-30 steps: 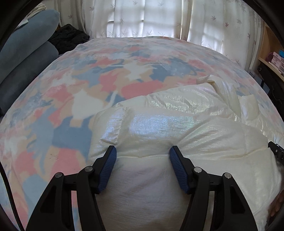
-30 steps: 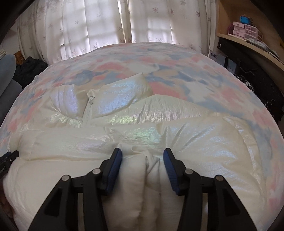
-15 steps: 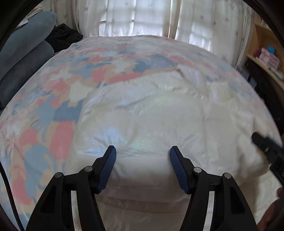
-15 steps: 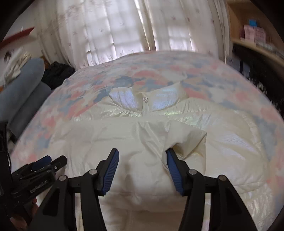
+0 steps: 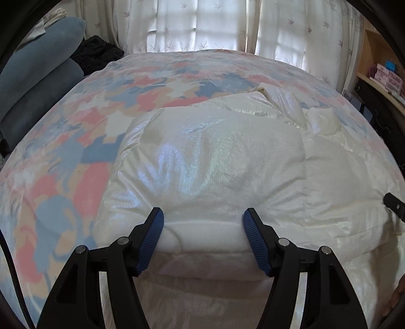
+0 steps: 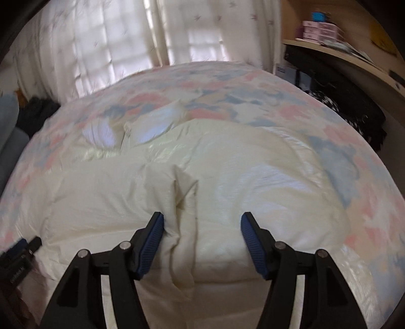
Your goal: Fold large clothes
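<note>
A shiny cream puffer jacket (image 5: 222,162) lies folded over on itself on the bed, its collar at the far end (image 6: 141,129). My left gripper (image 5: 202,222) is open, its blue pads on either side of the jacket's near folded edge at the left part. My right gripper (image 6: 202,225) is open over the near folded edge at the right part, where a crease (image 6: 186,202) runs between the pads. The right gripper's tip (image 5: 393,205) shows at the right edge of the left wrist view, and the left gripper (image 6: 19,253) at the left edge of the right wrist view.
The bed has a pink, blue and white patterned cover (image 5: 83,141). Blue-grey pillows (image 5: 33,76) and dark clothing (image 5: 96,53) lie at the far left. White curtains (image 5: 202,22) hang behind. A wooden shelf with boxes (image 6: 326,30) stands right of the bed.
The jacket's lower part has been folded over towards the collar and laid flat. Both grippers have drawn back to the near folded edge; the right one has opened wider.
</note>
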The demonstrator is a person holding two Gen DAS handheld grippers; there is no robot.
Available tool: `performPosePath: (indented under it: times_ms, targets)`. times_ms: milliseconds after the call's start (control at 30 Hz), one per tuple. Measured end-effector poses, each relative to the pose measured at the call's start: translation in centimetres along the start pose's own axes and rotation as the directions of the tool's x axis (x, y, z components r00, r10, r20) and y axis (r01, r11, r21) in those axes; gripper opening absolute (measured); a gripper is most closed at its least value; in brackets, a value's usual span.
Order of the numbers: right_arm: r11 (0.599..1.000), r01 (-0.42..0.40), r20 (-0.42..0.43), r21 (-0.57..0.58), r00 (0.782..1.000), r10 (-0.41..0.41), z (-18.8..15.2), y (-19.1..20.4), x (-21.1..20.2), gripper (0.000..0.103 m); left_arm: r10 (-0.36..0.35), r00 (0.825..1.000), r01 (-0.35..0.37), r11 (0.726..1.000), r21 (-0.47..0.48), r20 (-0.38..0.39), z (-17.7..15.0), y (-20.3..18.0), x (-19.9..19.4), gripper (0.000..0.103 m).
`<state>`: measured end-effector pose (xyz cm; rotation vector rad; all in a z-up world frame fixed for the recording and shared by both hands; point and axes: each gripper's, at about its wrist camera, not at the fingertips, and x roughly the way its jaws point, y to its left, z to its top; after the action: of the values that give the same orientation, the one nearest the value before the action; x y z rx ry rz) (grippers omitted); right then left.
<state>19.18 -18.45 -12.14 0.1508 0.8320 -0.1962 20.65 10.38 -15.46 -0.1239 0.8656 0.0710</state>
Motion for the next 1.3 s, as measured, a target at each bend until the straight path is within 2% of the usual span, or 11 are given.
performPosePath:
  times_ms: [167, 333, 600, 700, 800, 967, 1167, 1300]
  targets:
    - [0.997, -0.035, 0.019, 0.064, 0.999, 0.034, -1.1, -1.8, -3.1, 0.063, -0.027, 1.000, 0.027, 1.000, 0.001, -0.011, -1.0, 0.4, -3.2, 0.065]
    - [0.990, -0.096, 0.044, 0.105, 0.995, 0.091, -3.2, -3.5, -7.5, 0.064, -0.017, 1.000, 0.017, 1.000, 0.015, -0.009, -3.1, 1.3, -7.7, 0.067]
    - [0.985, -0.142, 0.075, 0.095, 0.988, 0.135, -6.5, -5.2, -14.1, 0.064, 0.010, 0.999, -0.010, 1.000, -0.017, 0.036, -7.2, 4.6, -15.4, 0.069]
    - [0.984, -0.158, 0.083, 0.077, 0.985, 0.152, -7.7, -5.5, -16.2, 0.064, 0.025, 0.998, -0.023, 0.999, -0.032, 0.057, -8.3, 5.8, -17.8, 0.073]
    - [0.989, -0.135, 0.089, 0.060, 0.988, 0.130, -8.7, -5.6, -17.9, 0.064, 0.028, 0.997, -0.025, 0.999, -0.035, 0.075, -9.3, 6.7, -19.9, 0.073]
    - [0.991, -0.129, 0.098, 0.038, 0.987, 0.125, -10.7, -5.9, -20.2, 0.064, 0.051, 0.993, -0.048, 0.998, -0.034, 0.103, -10.8, 7.5, -22.3, 0.074]
    - [0.990, -0.141, 0.092, 0.026, 0.986, 0.138, -12.5, -6.1, -21.4, 0.064, 0.062, 0.993, -0.057, 0.997, -0.053, 0.101, -12.8, 9.3, -23.7, 0.076]
    - [0.987, -0.159, 0.065, 0.009, 0.985, 0.159, -13.5, -5.8, -21.8, 0.064, 0.056, 0.994, -0.050, 0.996, -0.071, 0.091, -14.3, 10.6, -24.3, 0.082]
